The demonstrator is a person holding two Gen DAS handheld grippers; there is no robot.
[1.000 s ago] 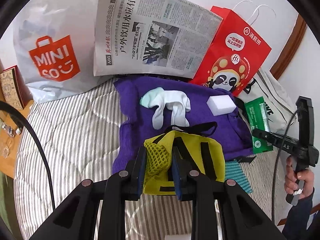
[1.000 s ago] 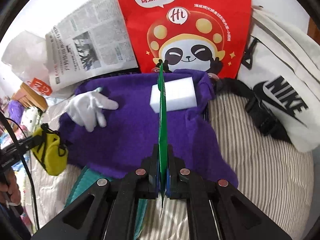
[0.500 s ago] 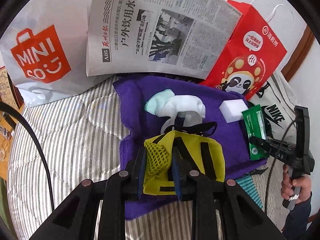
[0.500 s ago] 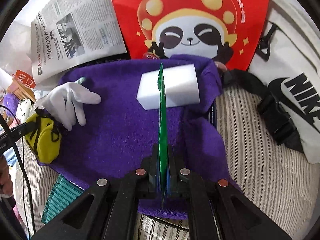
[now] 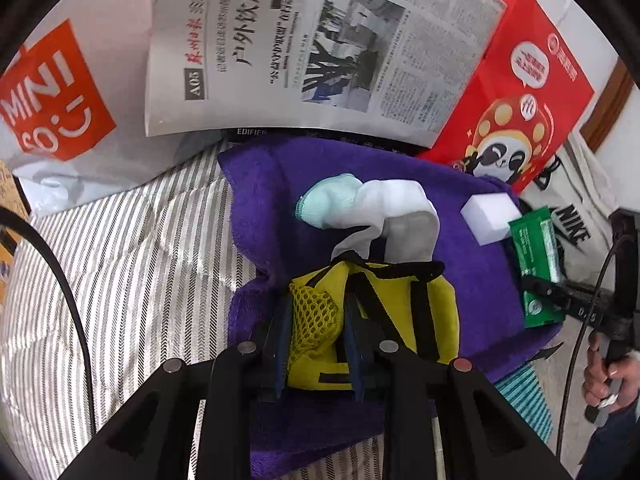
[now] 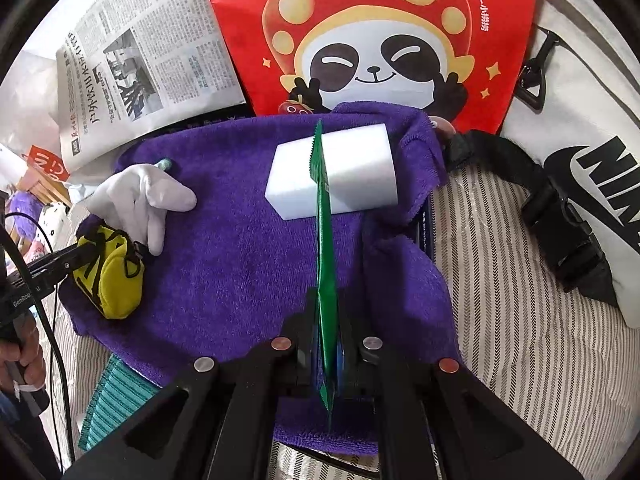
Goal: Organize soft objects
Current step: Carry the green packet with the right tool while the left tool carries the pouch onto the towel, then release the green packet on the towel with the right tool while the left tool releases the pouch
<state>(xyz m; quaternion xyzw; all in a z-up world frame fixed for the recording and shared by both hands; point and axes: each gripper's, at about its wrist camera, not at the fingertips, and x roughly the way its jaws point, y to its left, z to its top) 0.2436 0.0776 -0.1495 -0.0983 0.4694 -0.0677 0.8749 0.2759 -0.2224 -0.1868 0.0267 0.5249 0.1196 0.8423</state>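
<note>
Left gripper (image 5: pixel 316 344): jaws were closed on the yellow pouch (image 5: pixel 376 320), the pads pressing its mesh side; held low over the near left part of the purple towel (image 5: pixel 472 280).
Yellow pouch: black straps and trim; in the right wrist view it hung at 9 o'clock of the towel (image 6: pixel 114 276), just beside the white glove.
Right gripper (image 6: pixel 326 344): jaws were nearly together, clamped on the flat green packet (image 6: pixel 325 248), which stood edge-on between the pads and pointed toward 12 o'clock.
Green packet: in the left wrist view it was at 3 o'clock of the towel (image 5: pixel 538 264), over the towel's right edge and just beside the white sponge.
White sponge (image 6: pixel 334 174): a block resting on the towel at 1 o'clock of its centre.
White glove (image 5: pixel 384 216): lay on the towel at 11 o'clock of the pouch, with a pale green cuff.
Purple towel: spread on the striped bedding (image 5: pixel 132 264).
Backdrop, 12 o'clock: a newspaper (image 5: pixel 316 48), a red panda bag (image 6: pixel 380 36) and a white Miniso bag (image 5: pixel 52 92) stood behind the towel.
3 o'clock: a white Nike bag (image 6: pixel 580 128) with a black strap lay on the bedding.
Person: a hand (image 5: pixel 608 368) gripped the right tool's handle.
</note>
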